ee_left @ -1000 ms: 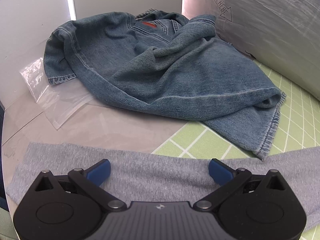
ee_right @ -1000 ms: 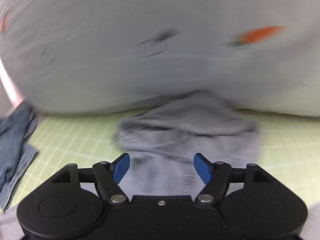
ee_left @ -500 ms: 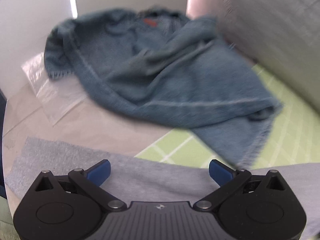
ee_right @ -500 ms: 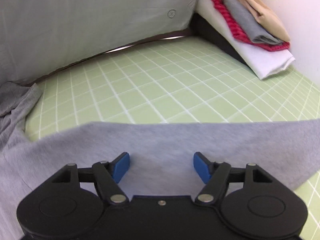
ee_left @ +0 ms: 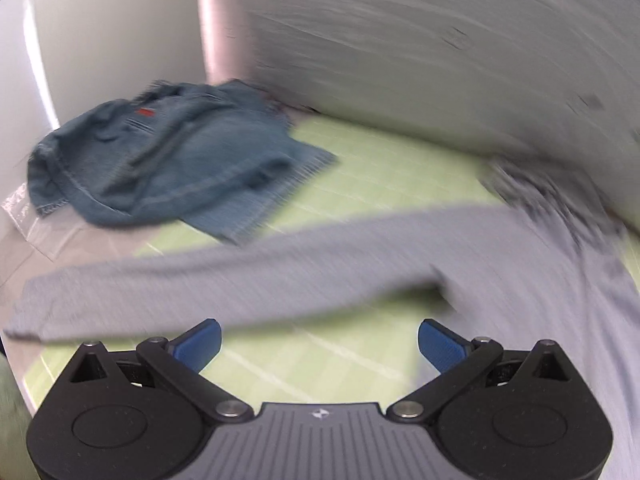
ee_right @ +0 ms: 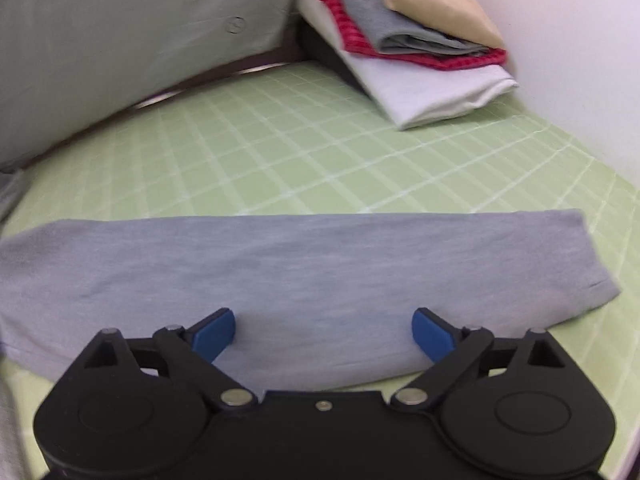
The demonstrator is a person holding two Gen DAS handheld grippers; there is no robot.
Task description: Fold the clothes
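From my right camera I see the gray garment [ee_right: 280, 276] lying flat across the green grid mat [ee_right: 320, 168], one long band of it stretched from side to side with its end squared off toward the right. My right gripper [ee_right: 322, 330] hangs just over the near edge of that band; its blue fingers [ee_right: 212, 332] are opening wide, with cloth under them, not pinched. Behind, at the far right of the mat, a stack [ee_right: 420, 52] of folded clothes sits against the wall, white at the bottom, then red, gray and tan. A pale gray sheet [ee_right: 120, 40] stands along the back edge. My left view is badly smeared, so I read it with care: the left gripper [ee_left: 318, 346] has its fingers [ee_left: 198, 344] spread apart, with bare mat between them and nothing held. The gray garment [ee_left: 280, 272] runs across ahead of those fingers, a long sleeve reaching left, and it looks bunched at the far right, though the blur leaves that unsure. Farther back on the left lies a crumpled denim piece [ee_left: 168, 164], partly on the mat and partly on the pale surface [ee_left: 72, 256] beside it, with a clear plastic bag [ee_left: 28, 220] at its left edge.
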